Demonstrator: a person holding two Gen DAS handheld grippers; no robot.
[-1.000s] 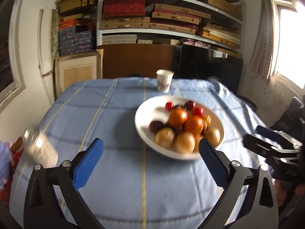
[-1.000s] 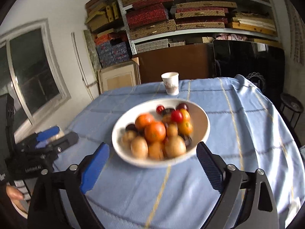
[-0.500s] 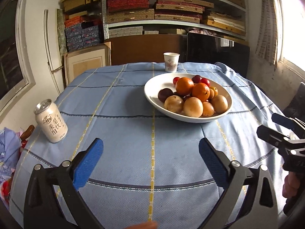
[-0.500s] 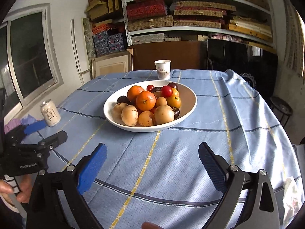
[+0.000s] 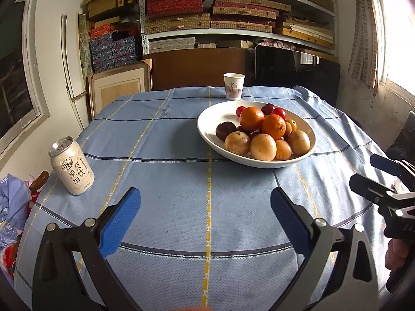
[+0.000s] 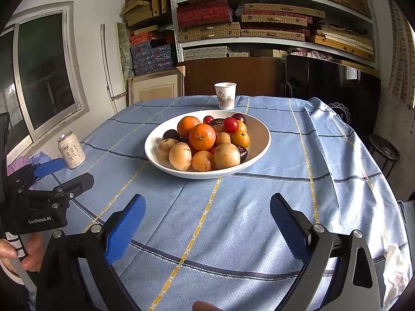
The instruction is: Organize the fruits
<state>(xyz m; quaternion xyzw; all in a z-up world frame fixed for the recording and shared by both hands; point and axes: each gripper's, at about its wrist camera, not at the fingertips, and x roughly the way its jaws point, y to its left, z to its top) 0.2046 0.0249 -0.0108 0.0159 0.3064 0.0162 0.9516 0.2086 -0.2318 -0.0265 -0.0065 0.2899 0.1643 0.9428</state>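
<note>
A round table under a blue checked cloth [image 5: 166, 171] fills my view, with stacked boxes on shelves behind it.

At the far left edge a pale drink can [image 5: 71, 165] stands upright, well apart from everything else. My left gripper [image 5: 205, 207] hangs low over the near edge of the table, its blue pads spread wide with nothing between them. Ahead of it and off to its right sits a white bowl [image 5: 207, 127], and all the fruit I can see is heaped inside: two oranges [image 5: 262, 121] on top, tan round fruits [image 5: 262, 146] along the near side, a dark plum [image 5: 225, 130] at the left, small red ones [image 5: 278, 112] at the back. I see no fruit on the cloth, though the bowl's far side may hide something.

Just beyond the bowl stands a paper cup [image 5: 233, 86].

My right gripper [image 6: 207, 210] is also spread wide and empty, and the bowl lies almost straight ahead of it, so I judge this hand better lined up with the pile. The bowl being round, no axis favours either approach.

Whether the fruit was gathered here or is due to be sorted out, I cannot tell.
</note>
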